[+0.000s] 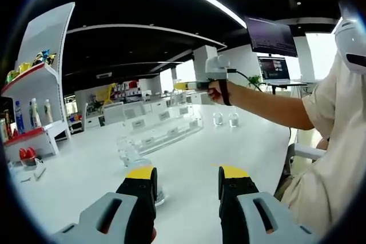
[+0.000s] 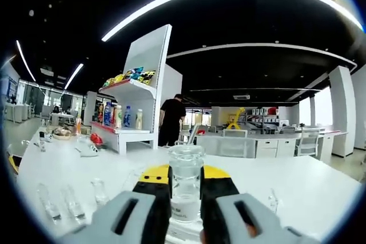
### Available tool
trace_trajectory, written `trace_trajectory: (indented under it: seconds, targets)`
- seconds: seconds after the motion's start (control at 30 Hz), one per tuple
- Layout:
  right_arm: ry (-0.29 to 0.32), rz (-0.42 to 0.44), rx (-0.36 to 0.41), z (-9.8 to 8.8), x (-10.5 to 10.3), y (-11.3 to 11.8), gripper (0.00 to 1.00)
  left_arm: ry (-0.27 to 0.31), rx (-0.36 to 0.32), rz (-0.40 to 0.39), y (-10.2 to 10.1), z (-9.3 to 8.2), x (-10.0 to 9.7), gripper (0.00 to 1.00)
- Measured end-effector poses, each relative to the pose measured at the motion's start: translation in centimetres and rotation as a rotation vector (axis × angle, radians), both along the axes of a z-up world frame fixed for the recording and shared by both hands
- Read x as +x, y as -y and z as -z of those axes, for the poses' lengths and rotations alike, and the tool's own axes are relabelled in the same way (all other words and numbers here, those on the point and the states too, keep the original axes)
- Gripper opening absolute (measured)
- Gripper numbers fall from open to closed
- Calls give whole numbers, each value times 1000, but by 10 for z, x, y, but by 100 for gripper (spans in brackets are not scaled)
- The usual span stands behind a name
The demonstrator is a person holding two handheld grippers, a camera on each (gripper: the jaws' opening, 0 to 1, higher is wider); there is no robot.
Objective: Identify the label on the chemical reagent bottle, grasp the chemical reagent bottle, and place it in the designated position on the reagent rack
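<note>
In the left gripper view, a white shelf unit point(image 1: 40, 72) with snacks and bottles stood at the far left, well apart from a long white table point(image 1: 240, 152) whose bare top stretched wide across the middle. The left gripper point(image 1: 186, 184) rose from the bottom with its yellow-tipped jaws spread wide, nothing between them; a small glass bottle point(image 1: 128, 155) stood just beyond the left jaw, its base partly hidden behind it. A clear plastic rack point(image 1: 166, 130) lay further back on the table, its labels too small to read. To the right, a person's hand point(image 1: 216, 91) held the right gripper point(image 1: 191, 86) up above the rack, and two small glass bottles point(image 1: 226, 119) stood beneath the forearm. The person's pale sleeve was cut off at the right edge. In the right gripper view, small vials point(image 2: 60, 201) stood on the table at the left, the shelf unit point(image 2: 143, 84) behind, and a person in black point(image 2: 171, 119) beyond it. The right gripper point(image 2: 186, 190) pinched a clear reagent bottle point(image 2: 186, 184) between its jaws; its label was too blurred to read. Open tabletop lay to the right.
</note>
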State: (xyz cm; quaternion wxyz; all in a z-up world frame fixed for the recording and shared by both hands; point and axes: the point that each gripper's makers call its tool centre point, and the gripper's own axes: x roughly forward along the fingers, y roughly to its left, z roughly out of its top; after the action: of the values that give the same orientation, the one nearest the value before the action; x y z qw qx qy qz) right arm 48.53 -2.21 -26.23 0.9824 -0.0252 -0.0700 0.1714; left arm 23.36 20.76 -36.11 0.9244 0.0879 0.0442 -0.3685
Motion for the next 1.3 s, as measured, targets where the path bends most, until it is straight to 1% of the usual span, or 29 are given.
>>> trace_trajectory:
  seconds: [0.1, 0.23, 0.5, 0.6, 0.73, 0.93, 1.13, 1.3]
  targets:
    - [0, -1, 18, 2, 4, 0, 18, -5, 5, 4, 2, 1, 2, 44]
    - [-3, 1, 21, 7, 11, -2, 18, -11, 15, 20, 7, 3, 2, 44]
    - [17, -11, 21, 13, 16, -12, 18, -18, 29, 32, 11, 5, 4, 44]
    - [10, -8, 19, 18, 19, -12, 18, -20, 30, 33, 11, 6, 4, 44]
    - [9, -7, 10, 22, 20, -13, 18, -11, 37, 40, 13, 6, 3, 44]
    - [15, -11, 23, 25, 22, -16, 18, -7, 44, 59, 18, 7, 0, 44]
    - [17, -18, 24, 31, 23, -22, 18, -4, 35, 50, 15, 6, 2, 44]
    - [19, -22, 10, 38, 22, -28, 18, 1, 27, 42, 12, 4, 3, 44]
